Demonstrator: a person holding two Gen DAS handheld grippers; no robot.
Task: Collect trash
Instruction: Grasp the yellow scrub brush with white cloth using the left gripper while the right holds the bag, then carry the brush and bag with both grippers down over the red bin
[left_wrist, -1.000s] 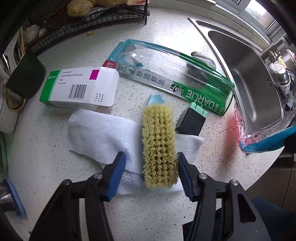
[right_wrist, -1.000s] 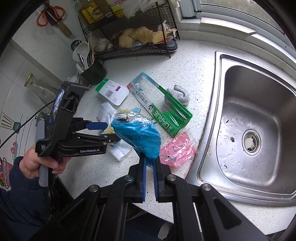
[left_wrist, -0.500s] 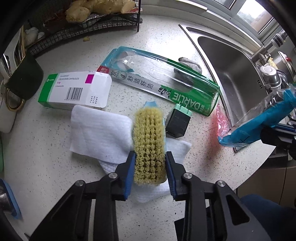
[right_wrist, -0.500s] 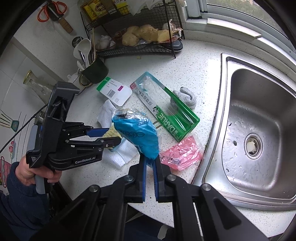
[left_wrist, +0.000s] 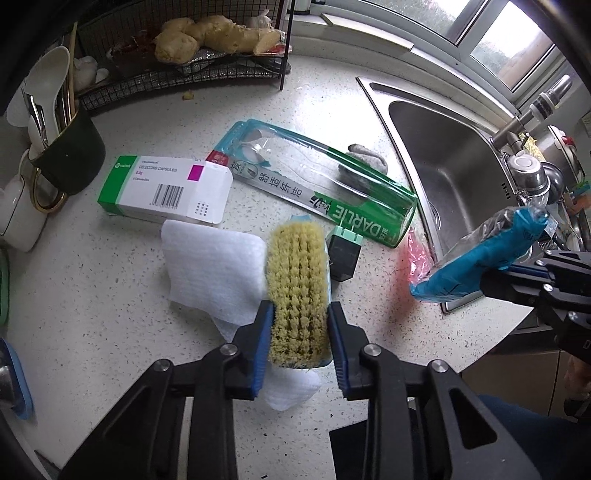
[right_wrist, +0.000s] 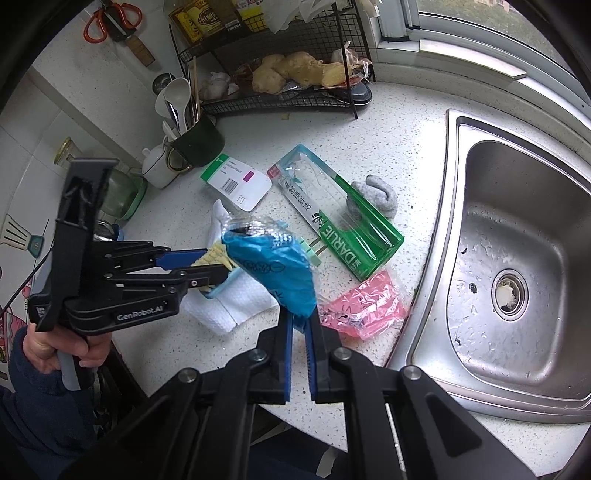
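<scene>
My left gripper (left_wrist: 300, 317) is shut on a yellow-bristled scrub brush (left_wrist: 297, 284) and holds it just above a white paper towel (left_wrist: 212, 271) on the speckled counter. My right gripper (right_wrist: 300, 321) is shut on a blue plastic wrapper (right_wrist: 271, 271) and holds it up in the air; the wrapper also shows at the right of the left wrist view (left_wrist: 476, 258). On the counter lie a green Darlie toothbrush package (left_wrist: 314, 186), a white-and-green medicine box (left_wrist: 166, 188), a pink wrapper (right_wrist: 364, 304) and a small black plug (left_wrist: 343, 251).
A steel sink (right_wrist: 517, 258) lies to the right. A wire rack (left_wrist: 184, 48) with ginger stands at the back. A dark utensil cup (left_wrist: 66, 151) and a white jug (left_wrist: 18, 218) stand at the left. A grey rag (right_wrist: 380, 194) lies behind the toothbrush package.
My left gripper closed on the scrub brush and lifted it a little off the towel. My right gripper rose with the blue wrapper.
</scene>
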